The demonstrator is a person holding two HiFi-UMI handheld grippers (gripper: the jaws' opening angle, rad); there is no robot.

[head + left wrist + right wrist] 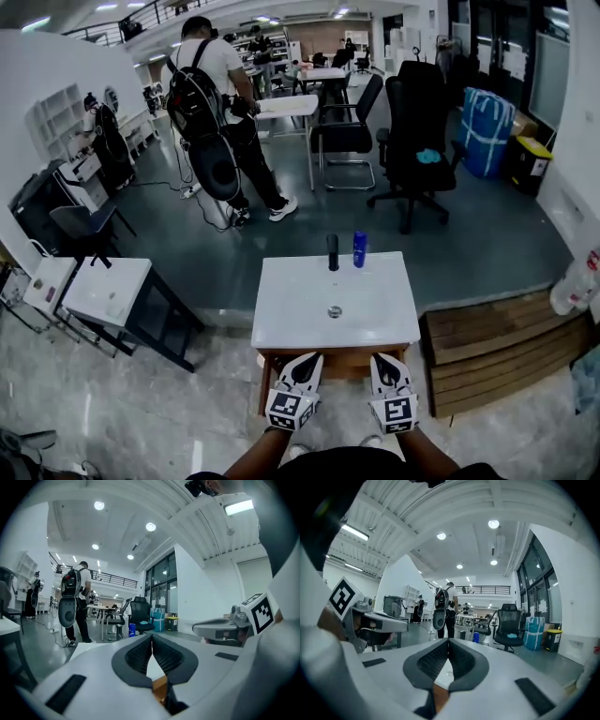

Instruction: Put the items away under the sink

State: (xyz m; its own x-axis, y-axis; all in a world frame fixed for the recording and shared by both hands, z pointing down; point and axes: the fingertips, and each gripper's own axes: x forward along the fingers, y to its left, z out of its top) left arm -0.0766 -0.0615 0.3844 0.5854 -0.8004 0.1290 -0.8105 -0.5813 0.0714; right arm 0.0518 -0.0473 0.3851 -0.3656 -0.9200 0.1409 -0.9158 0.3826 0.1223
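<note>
- left gripper and right gripper hang side by side at the near edge of the sink unit, level with each other, neither touching anything.
- Left fingers: pressed together at the tips, nothing between them. Right fingers: the same, tips together and empty. Pads are black ribbed rubber in smooth white plastic shells.
- Judgement: task not started, and the step in hand is the reach for the 1st item.
- To do it well: spread 1 pair of fingers before the approach, come in level across the basin, and take the bottle low on its body so it does not tip. Keep the other gripper free for the cupboard front.
- white sink bench: glossy, flat and square, with a shallow basin and a small round metal drain near the middle.
- wooden cupboard sits just under the bench, brown and matte. Cannot tell whether its door is open.
- Task item: blue bottle, a slim upright cylinder of likely smooth plastic, on the far rim of the bench.
- black cylinder stands just beside the bottle on its left. Tap or 2nd bottle, cannot tell.
- wooden platform, made of planks, lies right of the bench.
- Farther off: a black office chair, and a person with a backpack on the grey polished floor.
</note>
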